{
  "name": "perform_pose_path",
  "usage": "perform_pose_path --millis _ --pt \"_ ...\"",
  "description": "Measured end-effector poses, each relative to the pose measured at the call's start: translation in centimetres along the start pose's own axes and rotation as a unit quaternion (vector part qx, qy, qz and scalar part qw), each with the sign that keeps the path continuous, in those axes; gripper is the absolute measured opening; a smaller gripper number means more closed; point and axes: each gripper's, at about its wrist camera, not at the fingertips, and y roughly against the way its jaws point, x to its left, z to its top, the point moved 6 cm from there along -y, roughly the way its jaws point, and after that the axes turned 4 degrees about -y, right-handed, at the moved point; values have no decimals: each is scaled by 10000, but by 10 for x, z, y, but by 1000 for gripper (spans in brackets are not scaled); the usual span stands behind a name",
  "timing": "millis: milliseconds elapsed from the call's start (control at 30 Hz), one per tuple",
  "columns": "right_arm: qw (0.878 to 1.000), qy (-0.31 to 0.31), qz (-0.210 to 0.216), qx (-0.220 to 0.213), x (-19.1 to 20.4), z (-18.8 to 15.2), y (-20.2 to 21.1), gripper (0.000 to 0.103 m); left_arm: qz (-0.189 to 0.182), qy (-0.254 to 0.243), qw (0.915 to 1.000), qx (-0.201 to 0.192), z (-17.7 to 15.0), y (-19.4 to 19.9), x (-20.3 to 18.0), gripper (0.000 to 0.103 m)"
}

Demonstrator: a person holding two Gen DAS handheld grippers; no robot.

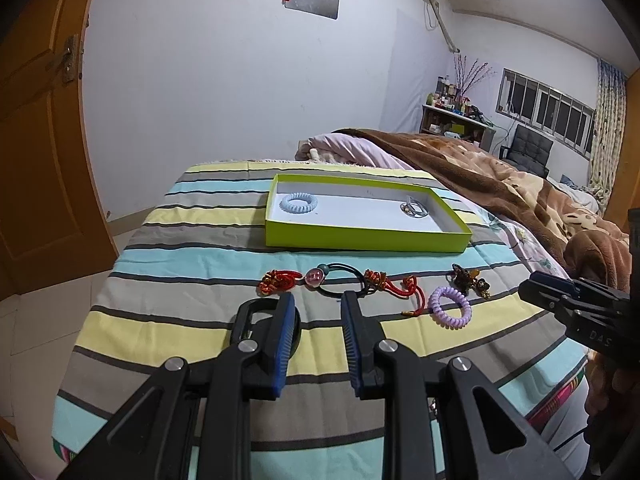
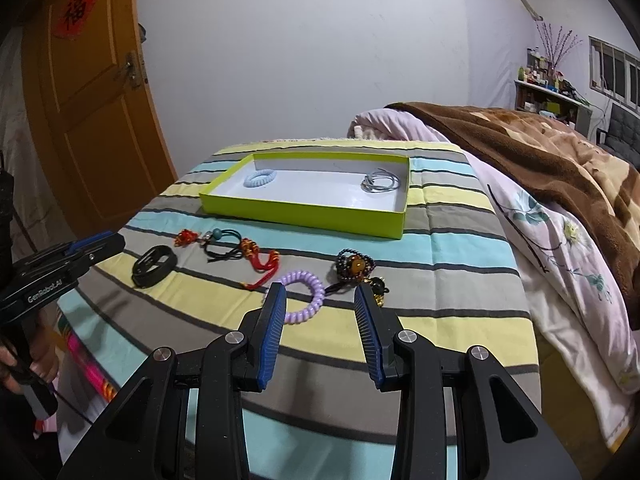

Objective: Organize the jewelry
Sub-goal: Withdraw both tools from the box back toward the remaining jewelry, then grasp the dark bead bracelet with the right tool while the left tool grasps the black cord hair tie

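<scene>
striped cloth [image 2: 440, 240] — green tray [image 2: 304, 216] | loose jewelry [image 2: 240, 252]

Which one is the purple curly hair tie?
Find the green box on the striped blanket. In the row of trinkets in front of it, the purple spiral hair tie lies nearest the right gripper. It is the only coiled one outside the box; the blue coil lies inside.

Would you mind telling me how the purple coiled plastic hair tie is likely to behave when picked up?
The purple coiled plastic hair tie looks springy: open coils should squash between the pads. Probably light, being a thin hollow ring. Lying flat on the striped cloth, it seems unlikely to roll.
</scene>
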Motion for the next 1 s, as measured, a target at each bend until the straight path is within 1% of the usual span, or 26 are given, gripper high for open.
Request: perform_pose_path --millis 133,200,233,467,700,900,1000 --pt "10000 -31 -42 70 -5 3 -12 37 -61 -17 9999 80 2 -12 -3 25" --pt "9999 -27 -58 127 -7 5 -20 37 -125 -37 9998 134 2 -20 -7 33" --pt "9999 -15 -72 152 -8 5 -25 37 -161 -36 9997 164 2 -24 -9 34" --pt "9994 53 -131 309 -12 11 -51 37 -422 -131 9985 336 4 -50 -24 34" --pt "9982 120 -180 556 -13 13 -74 37 -659 -166 9968 412 10 -64 -33 34" --pt "9964 160 -204 806 -12 11 -87 37 -771 -154 9959 456 12 -72 -37 34" --pt "9959 130 -208 872 -13 12 -91 36 -742 -124 9958 516 12 -77 -35 34"
